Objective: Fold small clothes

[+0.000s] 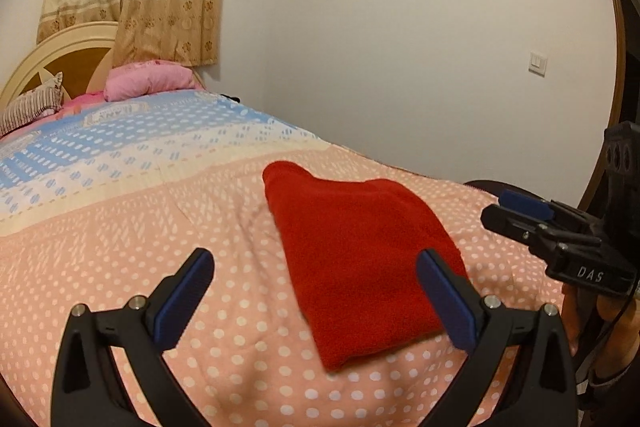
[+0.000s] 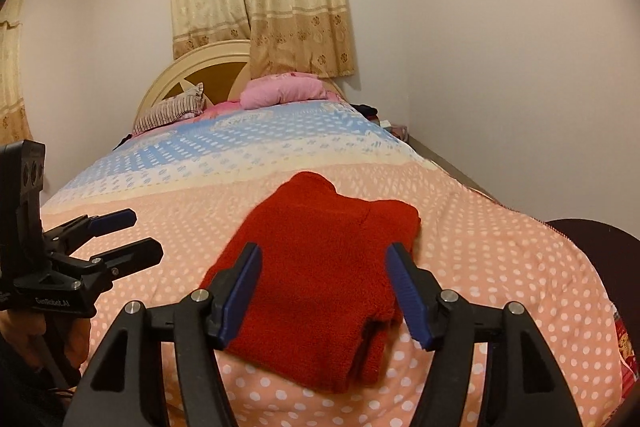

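Note:
A red fleece garment (image 1: 360, 259) lies folded into a compact stack on the pink dotted bedspread (image 1: 160, 227). My left gripper (image 1: 316, 275) is open and empty, held above the garment's left side, its right finger over the cloth. The right gripper (image 1: 516, 215) shows at the right edge of the left wrist view. In the right wrist view the garment (image 2: 320, 275) lies between the open, empty fingers of my right gripper (image 2: 324, 267), just above it. The left gripper (image 2: 132, 235) shows open at the left.
The bed runs away toward a cream headboard (image 2: 192, 67) with a pink pillow (image 2: 284, 91) and a striped pillow (image 2: 172, 111). A white wall (image 1: 400, 47) runs along the bed's right side. A dark round object (image 2: 592, 243) sits past the bed's right edge.

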`<state>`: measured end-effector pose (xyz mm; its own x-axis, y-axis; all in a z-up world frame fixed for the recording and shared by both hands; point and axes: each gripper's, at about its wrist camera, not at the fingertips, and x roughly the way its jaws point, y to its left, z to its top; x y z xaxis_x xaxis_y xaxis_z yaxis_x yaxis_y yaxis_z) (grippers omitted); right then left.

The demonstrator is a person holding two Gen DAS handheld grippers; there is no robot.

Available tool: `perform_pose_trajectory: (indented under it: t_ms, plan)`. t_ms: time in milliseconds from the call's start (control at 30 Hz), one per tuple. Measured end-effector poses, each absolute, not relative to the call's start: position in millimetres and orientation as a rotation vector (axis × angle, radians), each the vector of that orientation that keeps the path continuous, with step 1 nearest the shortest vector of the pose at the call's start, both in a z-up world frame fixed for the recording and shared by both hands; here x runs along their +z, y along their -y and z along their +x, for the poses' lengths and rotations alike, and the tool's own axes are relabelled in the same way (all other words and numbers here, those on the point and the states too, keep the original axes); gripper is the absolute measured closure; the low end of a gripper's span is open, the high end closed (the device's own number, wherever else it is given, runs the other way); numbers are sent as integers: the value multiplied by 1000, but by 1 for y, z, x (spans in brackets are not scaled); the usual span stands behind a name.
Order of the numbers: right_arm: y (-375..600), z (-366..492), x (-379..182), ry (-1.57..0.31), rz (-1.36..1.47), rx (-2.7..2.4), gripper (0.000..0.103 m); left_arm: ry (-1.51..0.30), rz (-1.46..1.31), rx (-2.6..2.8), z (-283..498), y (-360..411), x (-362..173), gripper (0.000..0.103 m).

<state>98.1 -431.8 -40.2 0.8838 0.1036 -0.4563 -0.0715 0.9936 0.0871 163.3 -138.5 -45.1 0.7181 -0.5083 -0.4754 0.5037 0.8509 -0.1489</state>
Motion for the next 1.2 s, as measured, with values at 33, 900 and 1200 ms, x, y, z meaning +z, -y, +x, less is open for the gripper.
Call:
perform_pose_trajectory:
  t_ms: [33,900,1200]
  plan:
    - [432,98,-39,-475,76,95,37,-526,-11,-560,162,138,-44,0]
    - [431,93,-40,-467,110,101,37,-507,-29,-543,157,130,-44,0]
    - [430,94,-40,-471,118,102,37,-513,-31,-546,157,131,-42,0]
